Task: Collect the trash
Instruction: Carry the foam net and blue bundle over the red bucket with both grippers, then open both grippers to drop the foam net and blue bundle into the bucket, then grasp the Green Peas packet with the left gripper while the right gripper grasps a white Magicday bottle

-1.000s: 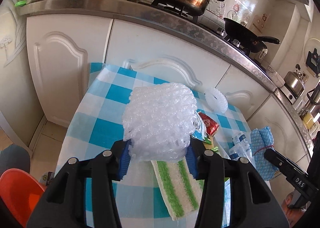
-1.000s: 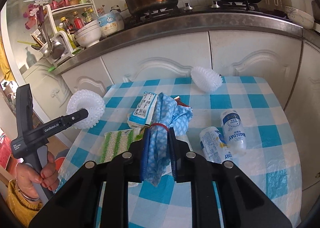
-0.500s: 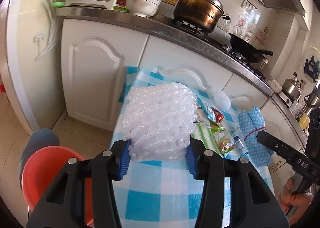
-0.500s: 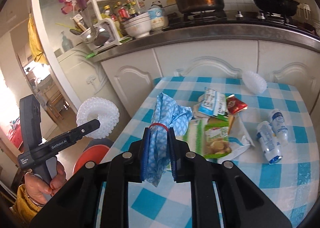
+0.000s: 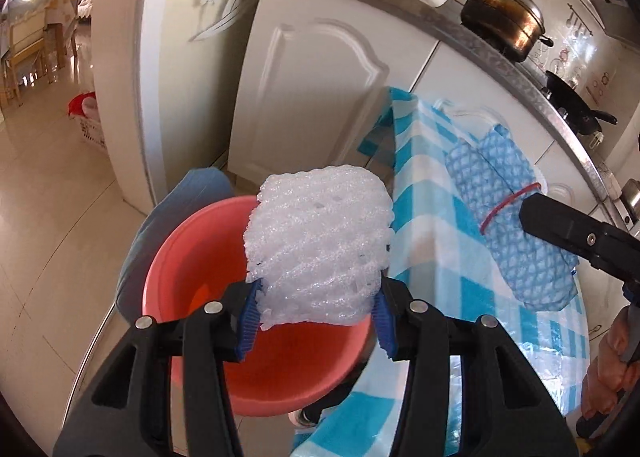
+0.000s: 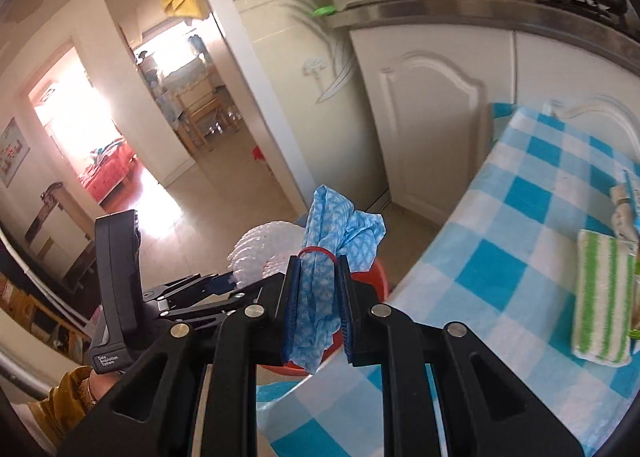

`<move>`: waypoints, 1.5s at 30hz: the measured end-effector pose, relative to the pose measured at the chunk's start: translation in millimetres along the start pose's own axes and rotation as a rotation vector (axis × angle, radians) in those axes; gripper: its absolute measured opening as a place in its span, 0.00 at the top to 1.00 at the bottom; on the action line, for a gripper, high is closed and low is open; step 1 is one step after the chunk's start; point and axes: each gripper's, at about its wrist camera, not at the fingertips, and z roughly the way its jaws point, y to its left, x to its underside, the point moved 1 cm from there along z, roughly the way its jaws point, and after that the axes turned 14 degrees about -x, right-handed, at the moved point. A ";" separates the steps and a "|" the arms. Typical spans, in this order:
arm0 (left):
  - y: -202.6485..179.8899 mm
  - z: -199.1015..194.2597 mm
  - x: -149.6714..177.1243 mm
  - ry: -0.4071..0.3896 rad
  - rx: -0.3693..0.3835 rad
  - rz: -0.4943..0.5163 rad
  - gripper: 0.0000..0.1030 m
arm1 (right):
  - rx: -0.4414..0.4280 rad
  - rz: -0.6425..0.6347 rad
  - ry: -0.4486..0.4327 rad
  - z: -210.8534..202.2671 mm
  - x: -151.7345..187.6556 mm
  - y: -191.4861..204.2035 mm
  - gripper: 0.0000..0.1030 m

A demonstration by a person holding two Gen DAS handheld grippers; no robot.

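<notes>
Foam net (image 5: 320,245) pinched in left tongs (image 5: 316,321) tilted down over red basin (image 5: 188,257); right tongs (image 6: 318,309) pinch blue cloth (image 6: 320,297).

My left tongs (image 5: 316,321): black plastic arms with cut-out windows, four silver round screw heads across the top, blue ribbed pads (image 5: 247,321) inside the fingers. My right tongs (image 6: 319,307): same black build, same silver screws, blue pads. Black handle block (image 6: 116,293) with small white lettering. My sleeve (image 6: 60,405): mustard yellow.
</notes>
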 end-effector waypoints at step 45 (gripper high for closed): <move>-135.3 -34.5 21.6 0.006 0.055 0.109 0.11 | 0.204 0.257 -0.554 -221.2 75.2 -137.6 0.11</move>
